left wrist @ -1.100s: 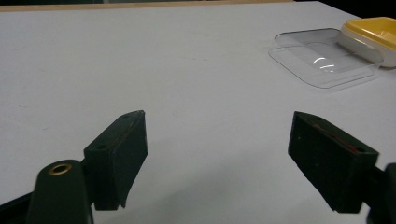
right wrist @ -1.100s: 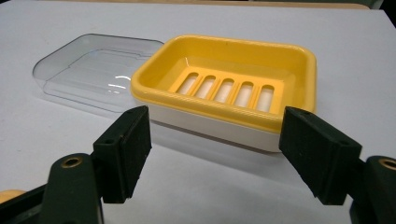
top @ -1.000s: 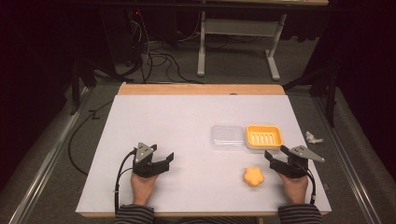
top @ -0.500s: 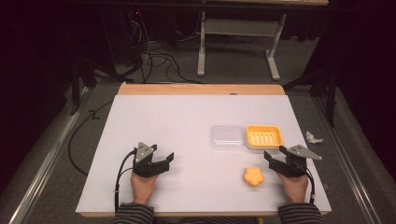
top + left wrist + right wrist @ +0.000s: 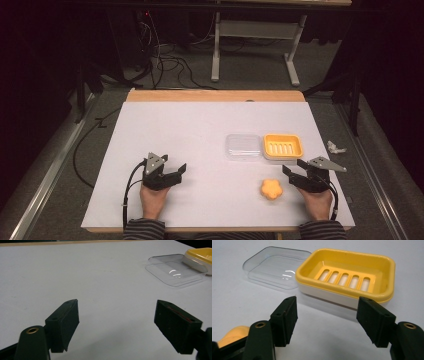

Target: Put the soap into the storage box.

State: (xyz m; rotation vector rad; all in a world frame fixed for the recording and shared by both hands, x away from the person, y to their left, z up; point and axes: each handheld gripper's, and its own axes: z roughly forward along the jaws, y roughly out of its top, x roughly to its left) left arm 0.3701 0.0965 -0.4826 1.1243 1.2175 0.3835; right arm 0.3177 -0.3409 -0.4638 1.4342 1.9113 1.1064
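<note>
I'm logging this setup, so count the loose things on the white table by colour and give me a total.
Yellow or orange: 2, the soap dish and the flower-shaped soap
Clear: 1, the plastic lid
Total: 3

Yellow soap dish [image 5: 283, 146], clear lid [image 5: 243, 146], orange flower-shaped soap [image 5: 271, 189], white table [image 5: 190, 135], striped sleeves [image 5: 145, 229].

No readable text, label, brand, number or sign anywhere: soap dish [image 5: 347, 277], clear lid [image 5: 274, 266], surface [image 5: 190, 130] all unmarked.
</note>
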